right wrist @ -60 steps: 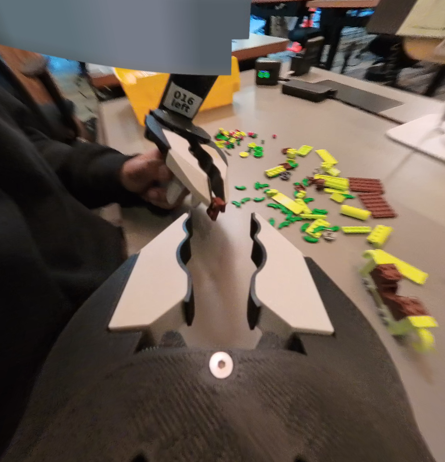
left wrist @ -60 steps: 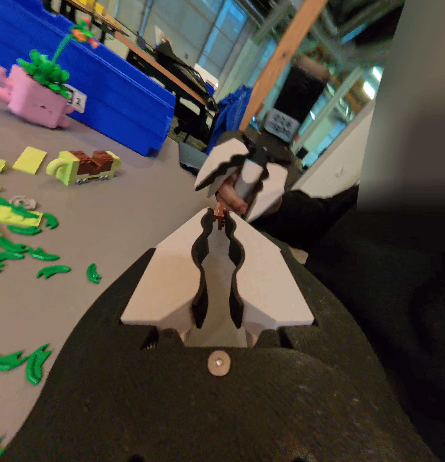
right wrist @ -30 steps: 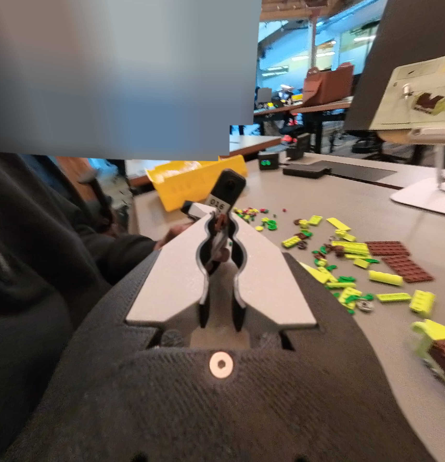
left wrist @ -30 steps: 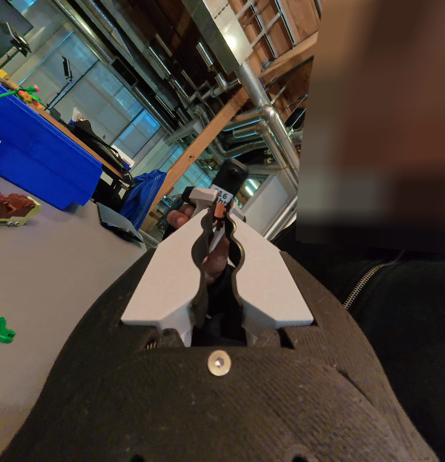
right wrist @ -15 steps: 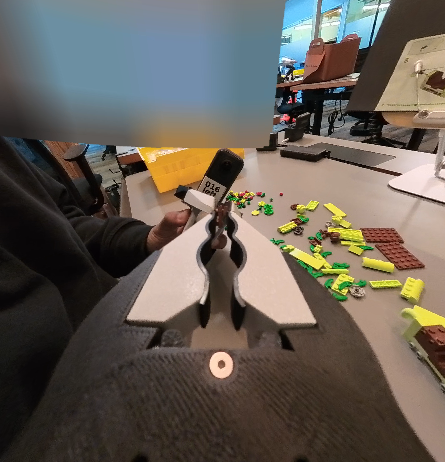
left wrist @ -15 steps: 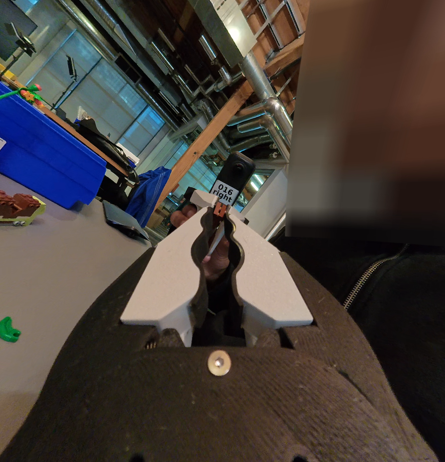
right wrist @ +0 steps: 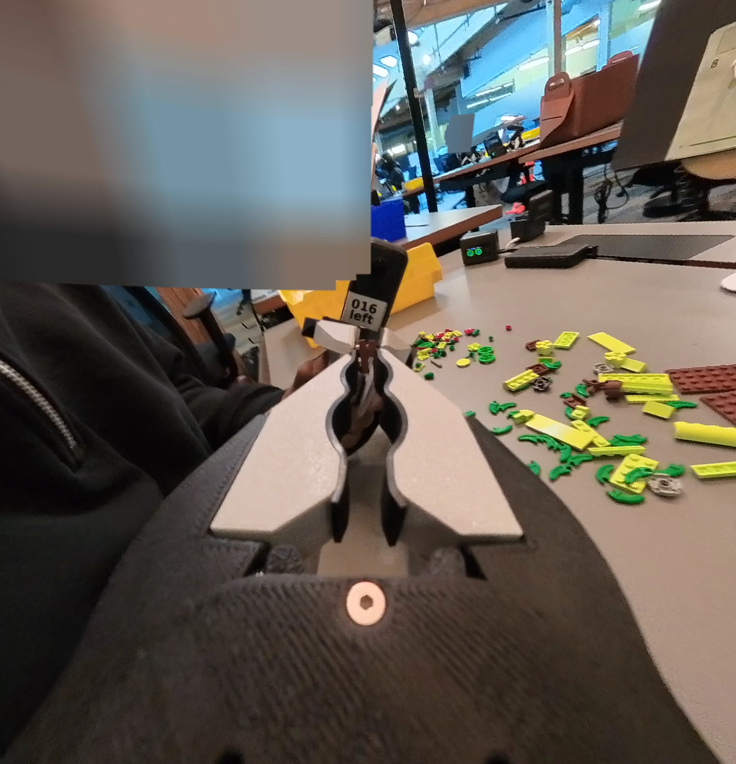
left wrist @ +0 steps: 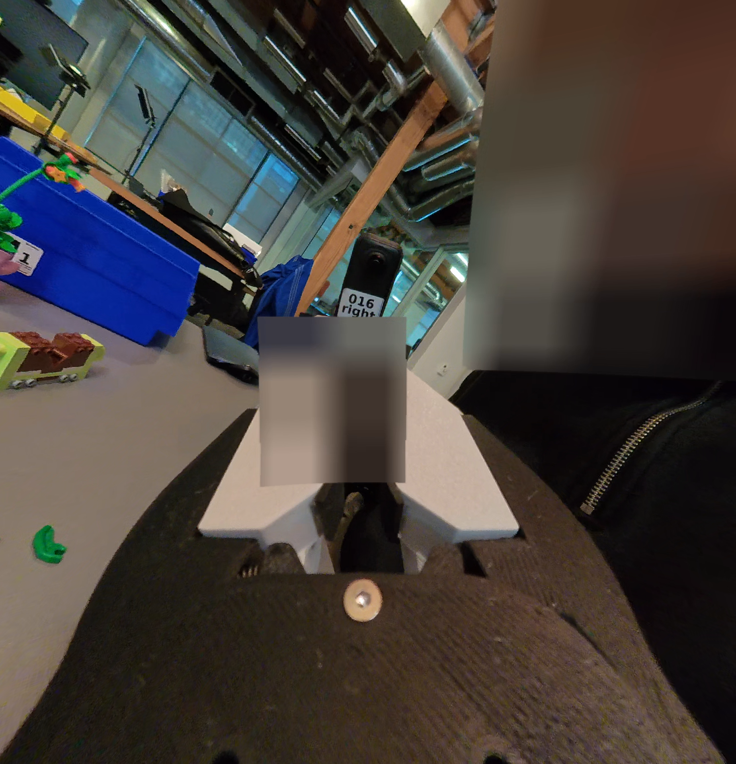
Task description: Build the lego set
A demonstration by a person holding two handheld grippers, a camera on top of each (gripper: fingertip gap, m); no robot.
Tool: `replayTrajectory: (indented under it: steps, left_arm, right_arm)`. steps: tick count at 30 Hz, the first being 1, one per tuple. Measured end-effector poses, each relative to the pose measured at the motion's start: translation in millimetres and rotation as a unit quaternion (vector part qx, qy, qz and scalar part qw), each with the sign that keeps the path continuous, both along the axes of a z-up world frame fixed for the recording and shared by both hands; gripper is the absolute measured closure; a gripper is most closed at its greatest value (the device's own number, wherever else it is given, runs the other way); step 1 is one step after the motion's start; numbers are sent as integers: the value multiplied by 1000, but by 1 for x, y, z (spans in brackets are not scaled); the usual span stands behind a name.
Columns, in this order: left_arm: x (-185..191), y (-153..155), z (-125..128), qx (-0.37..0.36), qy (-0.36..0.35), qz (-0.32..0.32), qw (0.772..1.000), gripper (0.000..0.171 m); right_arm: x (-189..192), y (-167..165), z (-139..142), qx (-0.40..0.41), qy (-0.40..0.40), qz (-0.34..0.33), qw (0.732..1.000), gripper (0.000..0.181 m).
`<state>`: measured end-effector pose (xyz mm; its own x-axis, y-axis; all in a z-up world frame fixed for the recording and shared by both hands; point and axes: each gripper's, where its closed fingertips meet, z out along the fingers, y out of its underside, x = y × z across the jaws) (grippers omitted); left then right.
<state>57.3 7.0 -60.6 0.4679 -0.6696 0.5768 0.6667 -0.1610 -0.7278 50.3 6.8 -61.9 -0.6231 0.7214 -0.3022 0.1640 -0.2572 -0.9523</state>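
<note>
Two seconds ago the right hand-held gripper [right wrist: 365,360] was spread; now it pinches the small brown piece [right wrist: 365,351] tip-to-tip with the left hand-held gripper [right wrist: 349,337], seemingly also pinching, above the desk [right wrist: 564,297]: a handover.

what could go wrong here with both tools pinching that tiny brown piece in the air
The small brown piece sits only at the very tips of the right tool, held high above the table; it may slip and drop. It could land among the loose green and yellow pieces and be hard to find.
</note>
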Motion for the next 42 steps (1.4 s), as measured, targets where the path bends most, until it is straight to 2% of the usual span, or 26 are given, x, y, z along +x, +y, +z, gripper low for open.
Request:
replayTrajectory:
  steps: [5, 8, 17, 20, 22, 25, 27, 29, 34, 38, 42]
  left_arm:
    - [2, 0, 1, -6, 42, 26, 999, 166]
    - [5, 1, 0, -12, 58, 30, 998, 165]
    - [8, 0, 2, -9, 48, 12, 999, 165]
    - [3, 3, -2, -20, 37, 20, 999, 165]
    - [-8, 10, -9, -44, 10, 44, 998, 165]
    - [-29, 14, -17, -62, -81, 56, 993, 165]
    - [-39, 16, -23, -74, -127, 64, 987, 165]
    - [-44, 17, -28, -83, -143, 75, 983, 165]
    - [-44, 20, -32, -91, -158, 85, 980, 166]
    - [-40, 21, -34, -93, -178, 78, 977, 165]
    - [-37, 21, -35, -91, -166, 68, 980, 165]
  right_arm:
    - [2, 1, 1, -79, -8, 25, 997, 177]
    - [4, 2, 1, -87, -7, 29, 996, 177]
    - [6, 3, 3, 0, 23, 6, 1000, 170]
    - [2, 13, 2, 42, 36, -41, 998, 157]
    - [-3, 28, 0, 116, 57, -115, 985, 146]
    - [-9, 37, -5, 270, 92, -201, 937, 143]
    - [-14, 32, -8, 350, 112, -226, 902, 143]
    - [-19, 25, -14, 402, 118, -227, 879, 144]
    - [-36, 14, -32, 481, 109, -223, 841, 148]
    - [-39, 17, -38, 522, 108, -236, 812, 166]
    - [-36, 18, -38, 505, 98, -224, 828, 166]
